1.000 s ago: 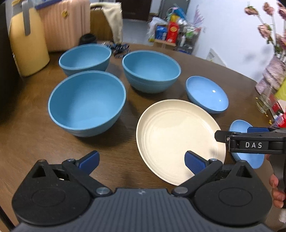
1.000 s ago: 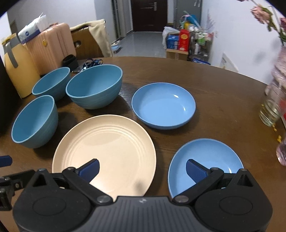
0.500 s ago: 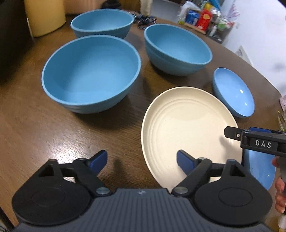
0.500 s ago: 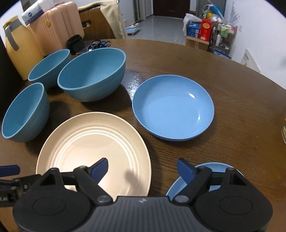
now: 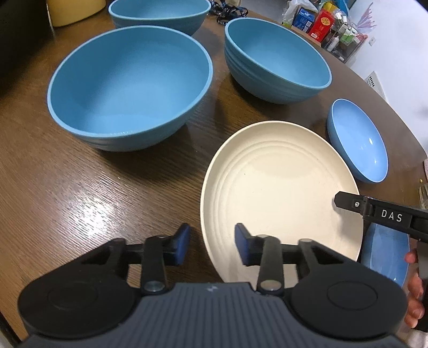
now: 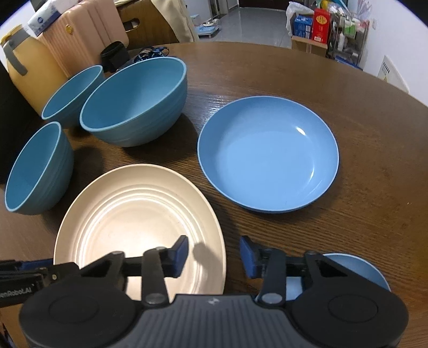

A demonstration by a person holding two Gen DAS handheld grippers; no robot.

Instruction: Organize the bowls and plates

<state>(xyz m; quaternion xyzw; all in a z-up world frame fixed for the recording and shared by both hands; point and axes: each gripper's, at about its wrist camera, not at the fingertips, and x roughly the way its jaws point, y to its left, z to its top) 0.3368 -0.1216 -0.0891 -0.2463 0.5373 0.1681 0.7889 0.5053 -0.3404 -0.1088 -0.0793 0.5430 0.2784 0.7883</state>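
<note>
Both grippers, L (image 5: 211, 247) & R (image 6: 214, 257), straddled opposite rims of the cream plate (image 5: 281, 192), jaws closing but not yet clamped, prob. to lift it.

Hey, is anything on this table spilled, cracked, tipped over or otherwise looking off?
Nothing stands out. The three blue bowls sit upright and empty, and the cream plate and two blue plates lie flat on the wooden table, with no spills or visible damage.

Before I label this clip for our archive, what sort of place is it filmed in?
Probably a lived-in home, in a dining area. A round dark wooden table holds tableware, a ribbed pink suitcase stands behind it, and a cluttered shelf of boxes and bottles lines the white wall.
</note>
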